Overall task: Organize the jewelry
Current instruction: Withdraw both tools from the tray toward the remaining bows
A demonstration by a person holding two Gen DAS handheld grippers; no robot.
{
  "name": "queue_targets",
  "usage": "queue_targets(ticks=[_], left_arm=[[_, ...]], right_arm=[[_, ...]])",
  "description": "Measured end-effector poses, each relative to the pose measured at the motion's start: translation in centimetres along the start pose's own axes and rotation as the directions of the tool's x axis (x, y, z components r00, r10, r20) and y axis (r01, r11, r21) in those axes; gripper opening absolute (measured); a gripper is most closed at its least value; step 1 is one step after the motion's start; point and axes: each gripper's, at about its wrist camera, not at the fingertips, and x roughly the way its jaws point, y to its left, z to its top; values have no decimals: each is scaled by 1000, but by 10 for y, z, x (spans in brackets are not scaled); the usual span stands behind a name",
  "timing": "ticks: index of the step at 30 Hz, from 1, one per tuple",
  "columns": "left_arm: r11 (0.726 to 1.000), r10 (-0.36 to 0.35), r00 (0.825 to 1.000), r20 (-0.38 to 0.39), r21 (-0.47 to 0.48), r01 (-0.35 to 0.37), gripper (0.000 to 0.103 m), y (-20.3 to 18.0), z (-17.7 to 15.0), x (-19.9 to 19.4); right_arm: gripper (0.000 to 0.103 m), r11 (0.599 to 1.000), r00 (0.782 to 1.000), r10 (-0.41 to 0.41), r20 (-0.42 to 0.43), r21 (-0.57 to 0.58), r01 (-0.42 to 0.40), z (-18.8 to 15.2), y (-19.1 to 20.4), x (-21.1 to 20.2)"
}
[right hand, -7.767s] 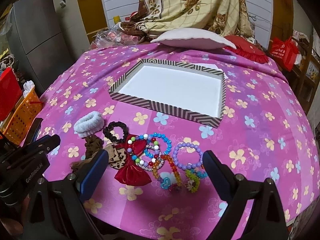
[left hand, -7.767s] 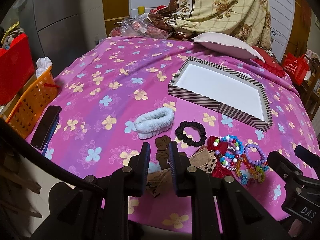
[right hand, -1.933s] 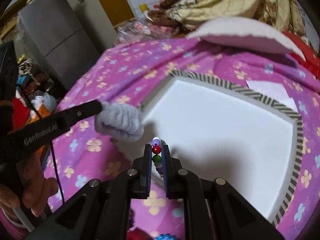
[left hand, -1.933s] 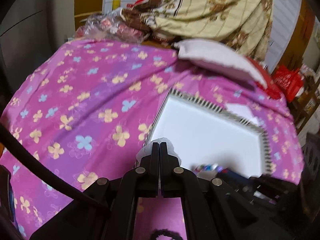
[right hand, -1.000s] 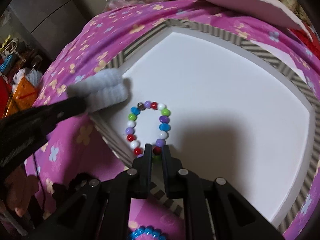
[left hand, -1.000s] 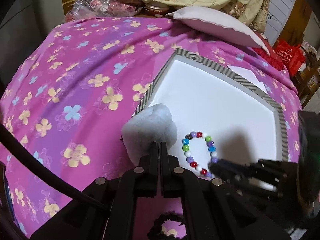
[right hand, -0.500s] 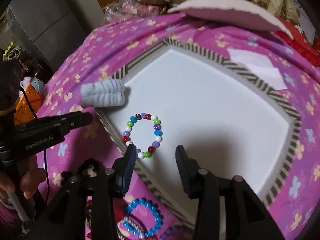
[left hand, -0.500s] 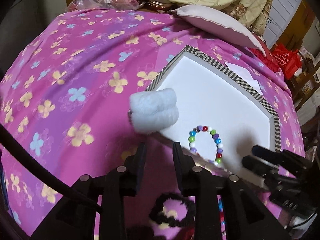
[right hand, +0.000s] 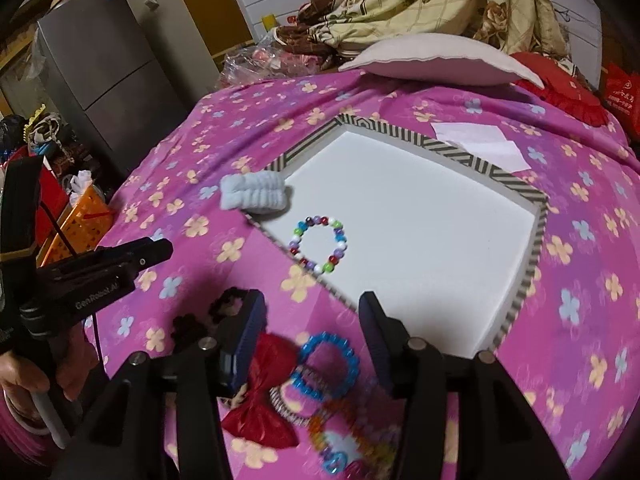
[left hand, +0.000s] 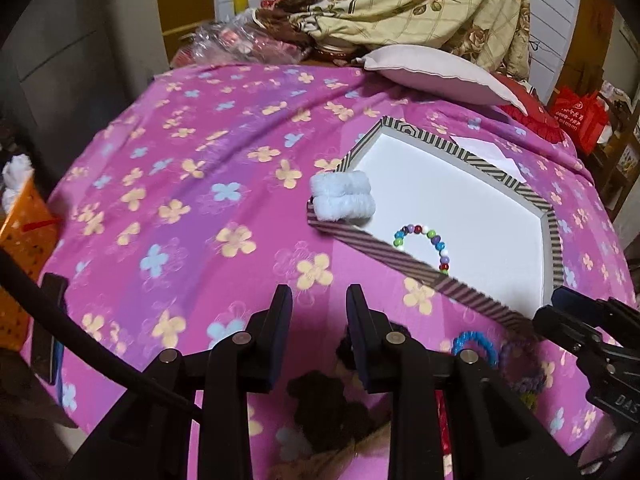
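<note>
**Reaching back for the next pieces while the tray is holding its first two**

Returning to the pile is the step that appears to be in hand, and doing it well is asking each gripper to come down over one loose piece at a time, since the things at the bed's near edge are lying tangled and overlapping. The right gripper [right hand: 310,338] is hanging over the blue beaded bracelet [right hand: 326,366], which is lying beside the red bow [right hand: 264,396] and over a silvery band; straddling only the blue ring's rim and closing gently should be lifting it clear without dragging its neighbours. The left gripper [left hand: 316,320] is hovering above the pink flowered bedspread [left hand: 192,216], with the black scrunchie [left hand: 348,350] showing just past its right finger and a brown scrunchie [left hand: 320,404] nearer the camera.

Both pairs of fingers are standing apart and holding nothing. The right jaws have just been widening, with nothing between them but the bracelet lying below; the left jaws are staying at a steady gap after letting go, over bare cloth.

The striped tray [right hand: 532,256] is lying toward the middle of the bed. The multicoloured bead bracelet [right hand: 320,246] is resting flat inside it near its near-left rim. The pale blue fluffy hair band [right hand: 254,196] is sitting at the tray's left corner, perched on the rim and partly hanging outside, so it may be needing a nudge inward later.
</note>
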Motion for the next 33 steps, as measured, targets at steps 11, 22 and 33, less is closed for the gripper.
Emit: queue_targets(ticks=[11,22,33], left_arm=[[1000,25,999,42,5,-25,40,-8,-36,-26],[999,32,999,34,1,-32,40,-15,-61,-34],[999,38,999,38,8,-38,40,-17,-72,-40]], right_arm=[[57,1000,1000,-19,18,-2,20,-32,15,-21],[61,999,999,-36,32,-34,37,-46,29,-33],[64,998,999,-33,26,-53,34,-53,37,-37]])
